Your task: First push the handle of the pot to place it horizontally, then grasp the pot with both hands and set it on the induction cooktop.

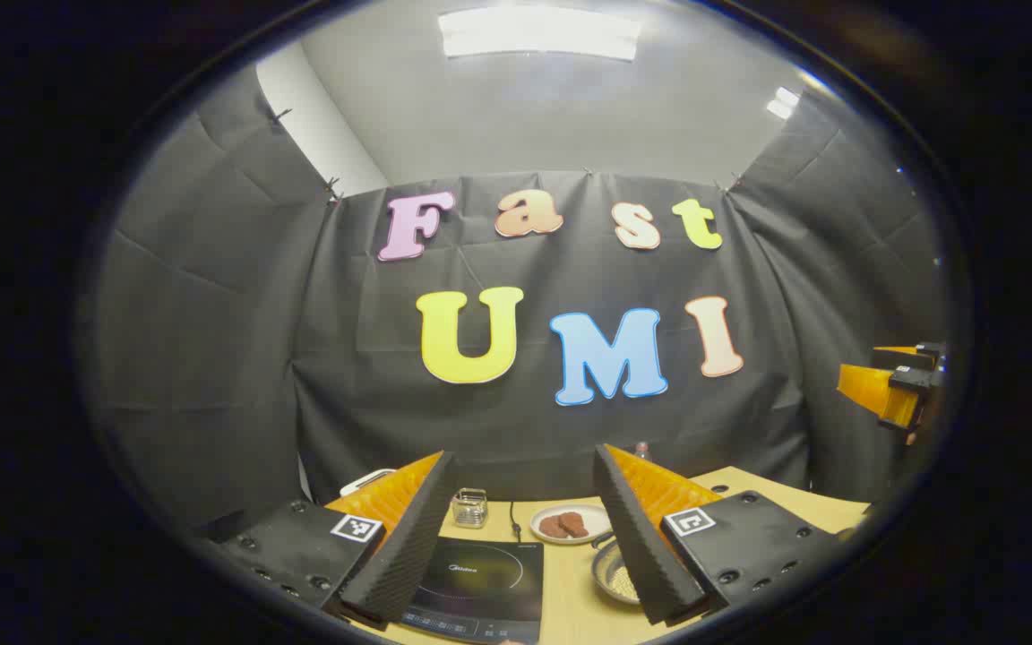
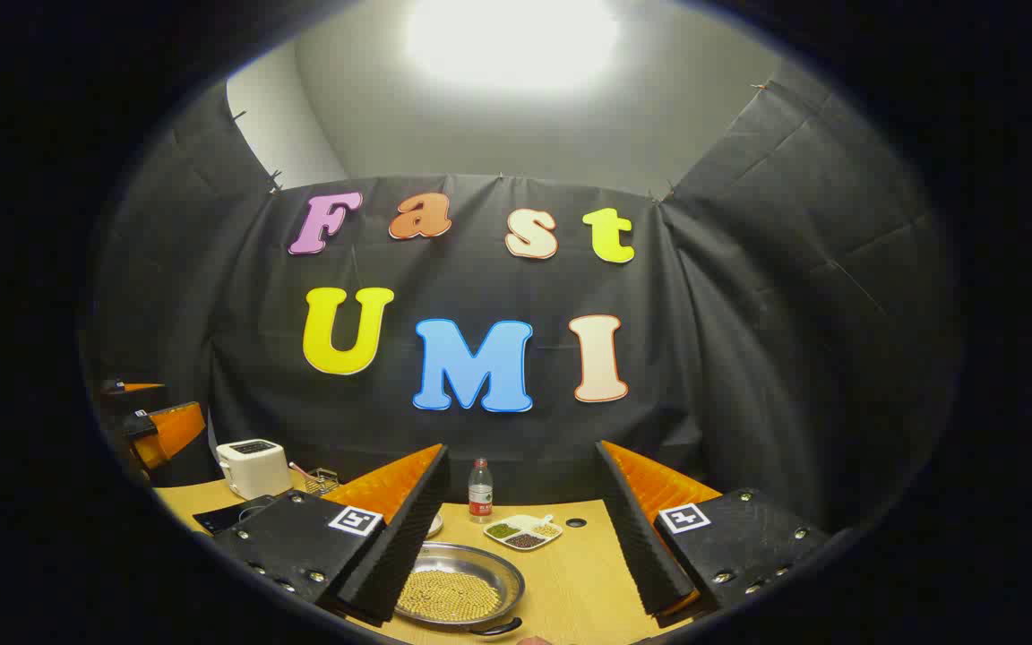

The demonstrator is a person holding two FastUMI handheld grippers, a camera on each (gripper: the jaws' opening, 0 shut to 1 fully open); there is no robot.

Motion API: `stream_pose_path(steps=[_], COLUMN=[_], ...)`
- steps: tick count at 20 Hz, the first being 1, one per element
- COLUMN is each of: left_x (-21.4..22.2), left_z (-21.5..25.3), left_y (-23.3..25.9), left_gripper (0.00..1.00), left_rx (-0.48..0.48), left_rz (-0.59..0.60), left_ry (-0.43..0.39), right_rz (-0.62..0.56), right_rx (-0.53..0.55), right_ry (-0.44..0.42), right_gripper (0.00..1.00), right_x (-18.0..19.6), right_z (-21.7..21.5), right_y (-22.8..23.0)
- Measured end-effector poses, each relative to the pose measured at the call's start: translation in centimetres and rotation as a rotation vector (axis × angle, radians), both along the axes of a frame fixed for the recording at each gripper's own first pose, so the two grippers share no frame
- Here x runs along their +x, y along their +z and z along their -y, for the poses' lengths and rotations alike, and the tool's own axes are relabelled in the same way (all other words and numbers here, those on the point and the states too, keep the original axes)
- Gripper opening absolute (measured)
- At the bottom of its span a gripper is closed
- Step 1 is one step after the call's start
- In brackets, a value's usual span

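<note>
A shallow metal pot (image 2: pixel 458 587) filled with yellow grains sits on the wooden table (image 2: pixel 570 573), low between my right gripper's fingers, its dark handle (image 2: pixel 494 629) at the near rim. My right gripper (image 2: pixel 520 448) is open above the table and holds nothing. The left gripper view has the black induction cooktop (image 1: pixel 480 582) lying flat between my left gripper's fingers, and the pot (image 1: pixel 616 573) to its right, partly hidden behind one finger. My left gripper (image 1: pixel 525 457) is open and empty. The right gripper (image 1: pixel 897 385) hangs far to the right, and the left gripper (image 2: pixel 162 425) far to the left.
Behind the cooktop stand a small glass jar (image 1: pixel 469 508) and a white plate (image 1: pixel 572 522) with brown food. A water bottle (image 2: pixel 480 490), a divided dish (image 2: pixel 525 530) of grains, a white toaster (image 2: pixel 252 466) and a wire basket (image 2: pixel 323 481) line the back of the table.
</note>
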State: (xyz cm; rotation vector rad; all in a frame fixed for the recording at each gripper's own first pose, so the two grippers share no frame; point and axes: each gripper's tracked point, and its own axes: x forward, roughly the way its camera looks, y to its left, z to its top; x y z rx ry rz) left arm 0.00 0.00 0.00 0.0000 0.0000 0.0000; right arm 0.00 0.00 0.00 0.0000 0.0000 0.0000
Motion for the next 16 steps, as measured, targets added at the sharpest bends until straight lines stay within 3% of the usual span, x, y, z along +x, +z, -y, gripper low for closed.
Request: stream_pose_path(steps=[1,2,13,14,16], left_x=[0.1,0.1,1.5,1.6,1.7], left_z=[-0.1,-0.2,-0.5,-0.6,-0.6], left_y=[0.0,0.0,0.3,0.3,0.3], left_gripper=[0.98,0.93,0.93,0.99,0.99], left_rx=[0.002,0.005,0.002,0.000,-0.003], left_rz=[0.000,0.000,0.001,0.004,0.005], left_ry=[0.000,0.000,-0.009,-0.008,-0.005], right_rz=[-0.006,-0.013,-0.031,-0.029,-0.034], right_rx=[0.004,0.003,-0.021,-0.017,-0.010], right_ry=[-0.001,-0.002,0.033,0.033,0.031], right_gripper=[0.96,0.96,0.96,0.96,0.96], right_x=[0.1,0.3,1.6,1.7,1.9], right_z=[0.1,0.3,-1.2,-1.2,-1.1], right_y=[0.0,-0.1,0.2,0.3,0.2])
